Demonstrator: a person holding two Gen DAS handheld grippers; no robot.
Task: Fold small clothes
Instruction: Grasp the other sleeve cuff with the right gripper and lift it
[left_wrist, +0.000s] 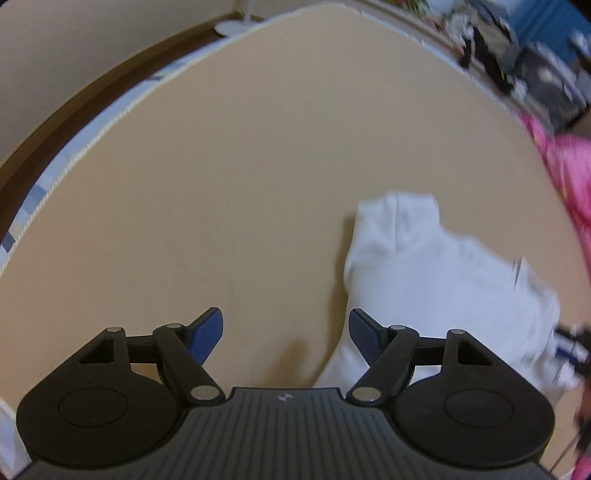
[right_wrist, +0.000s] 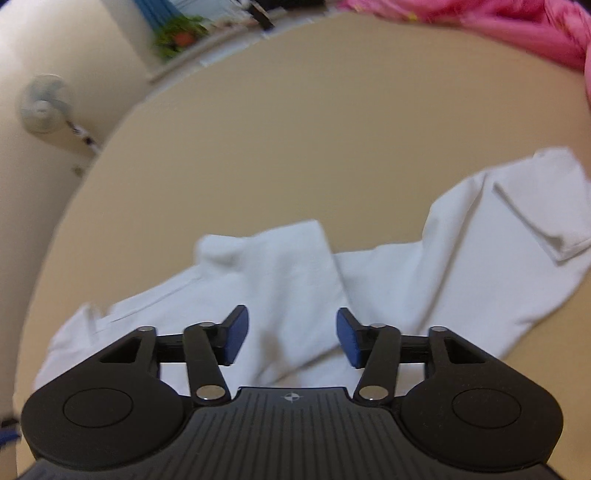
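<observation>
A small white garment (left_wrist: 436, 280) lies crumpled on the tan table (left_wrist: 240, 184). It also shows in the right wrist view (right_wrist: 295, 280), with a sleeve (right_wrist: 535, 206) stretched to the right. My left gripper (left_wrist: 286, 334) is open and empty, above the bare table just left of the garment's edge. My right gripper (right_wrist: 291, 338) is open and empty, hovering over the middle of the garment. The other gripper shows blurred at the right edge of the left wrist view (left_wrist: 574, 343).
A pink cloth pile (right_wrist: 517, 26) lies at the table's far right; it also shows in the left wrist view (left_wrist: 565, 166). A fan (right_wrist: 44, 103) stands by the wall beyond the table. Cluttered shelves (left_wrist: 517, 55) lie behind the far edge.
</observation>
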